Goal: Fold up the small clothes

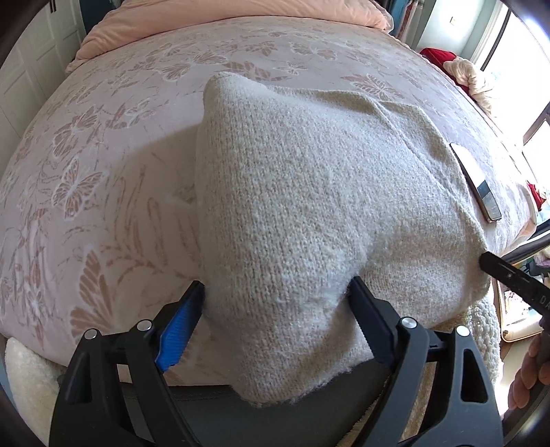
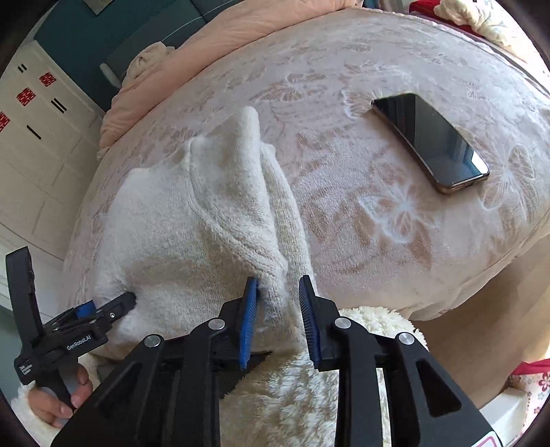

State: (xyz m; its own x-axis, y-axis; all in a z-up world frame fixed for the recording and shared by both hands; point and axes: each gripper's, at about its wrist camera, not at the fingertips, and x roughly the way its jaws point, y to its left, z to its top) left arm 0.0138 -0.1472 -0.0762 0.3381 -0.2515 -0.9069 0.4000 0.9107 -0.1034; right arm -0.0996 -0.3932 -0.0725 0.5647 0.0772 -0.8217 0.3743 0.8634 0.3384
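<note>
A cream knitted garment (image 1: pixel 309 192) lies on the pink butterfly-patterned bed (image 1: pixel 103 154), with one edge raised toward me. My left gripper (image 1: pixel 275 295) has its jaws wide apart around the garment's near edge, cloth bulging between them. In the right wrist view the garment (image 2: pixel 192 220) lies at the left, and my right gripper (image 2: pixel 278 292) straddles a ribbed corner with jaws apart. The left gripper (image 2: pixel 130 299) shows there at the garment's left edge. The right gripper's tip (image 1: pixel 491 261) touches the garment's right corner in the left wrist view.
A dark phone (image 2: pixel 429 141) lies on the bed right of the garment; it also shows in the left wrist view (image 1: pixel 477 182). A pink duvet (image 1: pixel 223 20) is bunched at the bed's far end. A fluffy white sleeve (image 2: pixel 292 388) lies under my right gripper.
</note>
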